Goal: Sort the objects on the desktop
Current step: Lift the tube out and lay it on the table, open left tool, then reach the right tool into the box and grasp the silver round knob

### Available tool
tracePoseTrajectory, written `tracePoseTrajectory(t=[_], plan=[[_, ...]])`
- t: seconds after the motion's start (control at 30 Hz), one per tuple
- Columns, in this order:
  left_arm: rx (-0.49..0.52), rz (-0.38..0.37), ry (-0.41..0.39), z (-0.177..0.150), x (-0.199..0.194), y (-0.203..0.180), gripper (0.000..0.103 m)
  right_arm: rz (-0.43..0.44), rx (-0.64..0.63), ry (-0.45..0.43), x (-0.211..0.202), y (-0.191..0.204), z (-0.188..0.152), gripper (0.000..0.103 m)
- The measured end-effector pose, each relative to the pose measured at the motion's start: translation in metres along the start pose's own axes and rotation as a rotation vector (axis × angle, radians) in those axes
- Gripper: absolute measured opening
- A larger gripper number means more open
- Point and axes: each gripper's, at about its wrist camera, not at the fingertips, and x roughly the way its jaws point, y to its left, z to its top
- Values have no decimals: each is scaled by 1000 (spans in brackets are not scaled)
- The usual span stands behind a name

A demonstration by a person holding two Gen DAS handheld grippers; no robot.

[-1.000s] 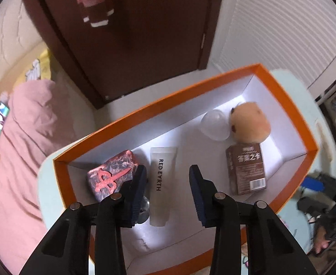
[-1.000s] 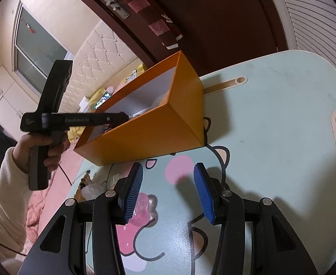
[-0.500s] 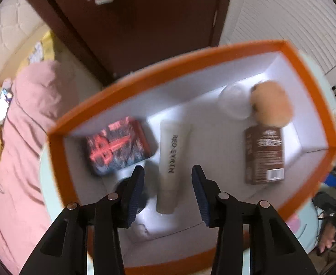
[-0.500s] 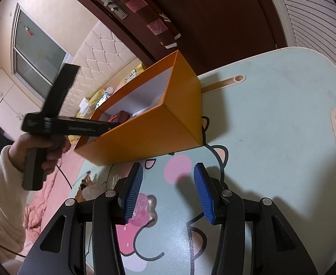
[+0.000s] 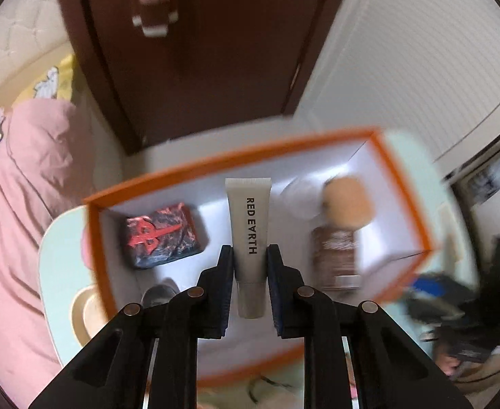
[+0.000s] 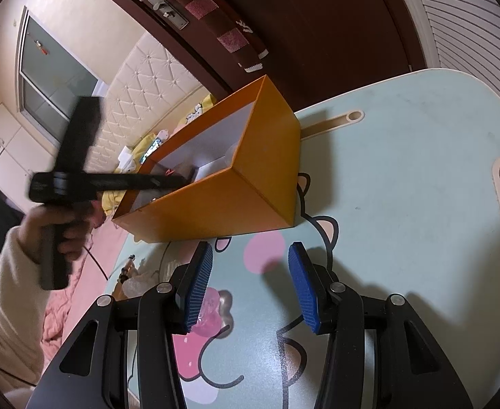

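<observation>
My left gripper [image 5: 250, 255] is closing tight on a white tube marked RED EARTH [image 5: 250, 225], its pads pressing both sides of the lower half. The tube hangs above the floor of the orange box [image 5: 215, 167]. Inside the box lie a red-and-black pack [image 5: 163, 235], a brown carton [image 5: 335, 255], a tan round plush [image 5: 347, 204] and a clear cup [image 5: 297, 197]. In the right wrist view my right gripper [image 6: 250, 279] stands open over the pale green table [image 6: 403, 187], nothing between its fingers. The box [image 6: 236, 201] sits just beyond it.
A hand [image 6: 62, 225] in a cream sleeve holds the left gripper's handle over the box's left end. A pink translucent item [image 6: 212, 310] lies by my right gripper's left finger. Small clutter [image 6: 134, 276] sits at the table's left edge. A dark door stands behind.
The left gripper has shut on the white tube and risen with it; the box now looks smaller and lower. The right gripper has stayed still and open.
</observation>
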Motion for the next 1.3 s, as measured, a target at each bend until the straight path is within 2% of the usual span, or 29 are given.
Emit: tracePoseTrajectory(t=[0.13, 0.2, 0.33, 0.53, 0.63, 0.73, 0.77, 0.83, 0.9, 1.0, 1.03, 1.1, 1.2, 1.3], plan=[[-32, -66, -69, -26, -39, 1, 18, -4, -7, -1, 0, 1, 0, 48], [-37, -83, -68, -52, -47, -4, 18, -5, -10, -3, 0, 2, 0, 48], [-49, -124, -26, -103, -37, -17, 18, -8, -16, -13, -1, 2, -1, 48], [-63, -56, -4, -153, -5, -32, 18, -14, -38, -31, -3, 5, -3, 48], [-25, -16, -37, -163, 3, -43, 18, -23, -59, -36, -4, 8, -4, 48], [-8, 21, -38, -165, 11, -44, 18, -29, -74, -39, -4, 9, -5, 48], [-9, 22, -52, -165, 10, -44, 20, -31, -76, -39, -4, 9, -5, 48], [-18, -4, -83, -166, 4, -41, 32, -35, -78, -38, -3, 9, -5, 48], [-35, -29, -155, -168, -8, -35, 60, -41, -75, -37, -3, 8, -5, 48], [-60, -71, -293, -172, -29, -24, 71, -54, -72, -36, -3, 7, -5, 48], [-71, -64, -344, -174, -36, -19, 74, -58, -74, -38, -4, 7, -5, 48], [-96, -37, -433, -179, -48, -10, 89, -59, -78, -39, -5, 8, -5, 48], [-178, 13, -533, -188, -56, 14, 91, -45, -90, -34, -9, 13, -4, 48], [-274, 30, -586, -196, -56, 40, 92, -32, -148, -41, -19, 32, 4, 48]])
